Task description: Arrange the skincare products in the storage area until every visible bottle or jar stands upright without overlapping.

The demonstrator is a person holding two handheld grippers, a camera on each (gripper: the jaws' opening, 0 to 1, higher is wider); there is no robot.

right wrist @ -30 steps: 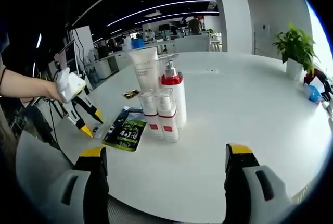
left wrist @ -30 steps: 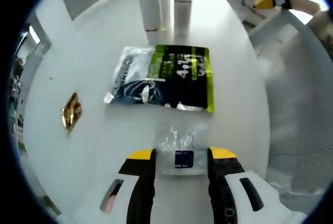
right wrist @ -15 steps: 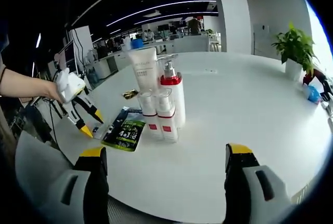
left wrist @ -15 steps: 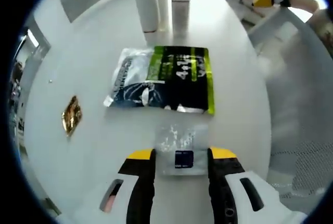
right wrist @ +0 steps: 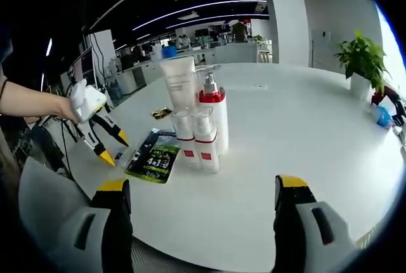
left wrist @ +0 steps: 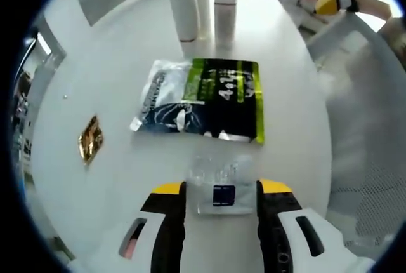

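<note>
On the round white table (right wrist: 304, 139), the skincare bottles stand upright in a tight cluster toward the middle: a white tube (right wrist: 179, 84) on its cap, a red-collared pump bottle (right wrist: 214, 120) and two small clear-capped bottles (right wrist: 196, 138) pressed close in front of it. Nearer the table's edge lie flat items: a green-and-black sachet pack (left wrist: 203, 98), a small clear sample packet (left wrist: 219, 184) with a dark label, and, well apart toward another edge, a gold foil piece (left wrist: 90, 139). The left gripper (left wrist: 220, 192) has its jaws apart with the sample packet lying between the tips, not yet pinched. The right gripper (right wrist: 200, 198) hangs off the table's edge with jaws wide apart and nothing between them. The risk I see is in the thin packet: flat on a smooth top, it may slide out from the closing jaws. Any sweep toward the cluster could also topple the narrow, closely packed bottles.
</note>
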